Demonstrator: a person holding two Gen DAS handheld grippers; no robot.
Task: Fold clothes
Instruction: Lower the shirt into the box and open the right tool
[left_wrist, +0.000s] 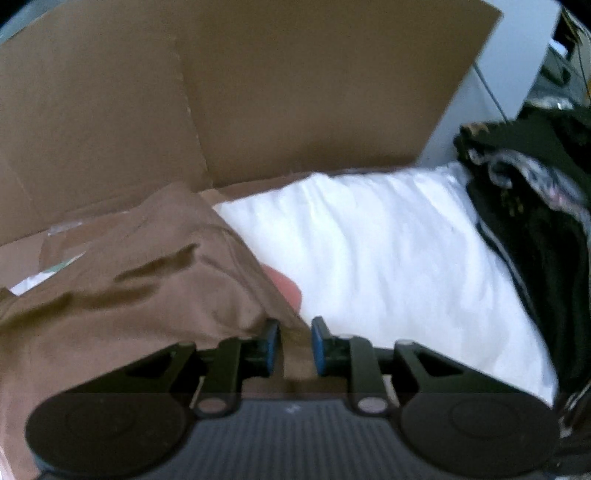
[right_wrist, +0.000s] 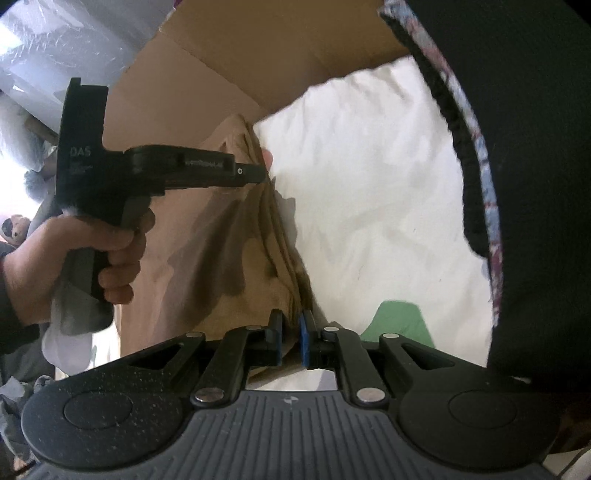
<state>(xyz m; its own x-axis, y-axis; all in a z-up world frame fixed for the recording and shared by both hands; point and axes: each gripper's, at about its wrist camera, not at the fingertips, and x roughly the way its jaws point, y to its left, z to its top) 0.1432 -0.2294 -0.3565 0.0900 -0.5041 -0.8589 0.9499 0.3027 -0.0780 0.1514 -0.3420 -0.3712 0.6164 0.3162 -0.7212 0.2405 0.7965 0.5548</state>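
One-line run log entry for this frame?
task: fold clothes | left gripper: open, brown garment edge between jaws | right gripper: shut on brown garment | beside: white bedding | behind: cardboard box

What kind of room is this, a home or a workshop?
Probably a lived-in home room, perhaps a bedroom. A white pillow-like cushion lies beside a brown garment, dark clothes are piled alongside, and an opened cardboard box stands behind them.

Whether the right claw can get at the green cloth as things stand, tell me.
Probably yes. The green cloth lies uncovered just to the right of the right claw, with nothing between them. But the brown cloth sits between its jaws and would likely have to be dropped first.
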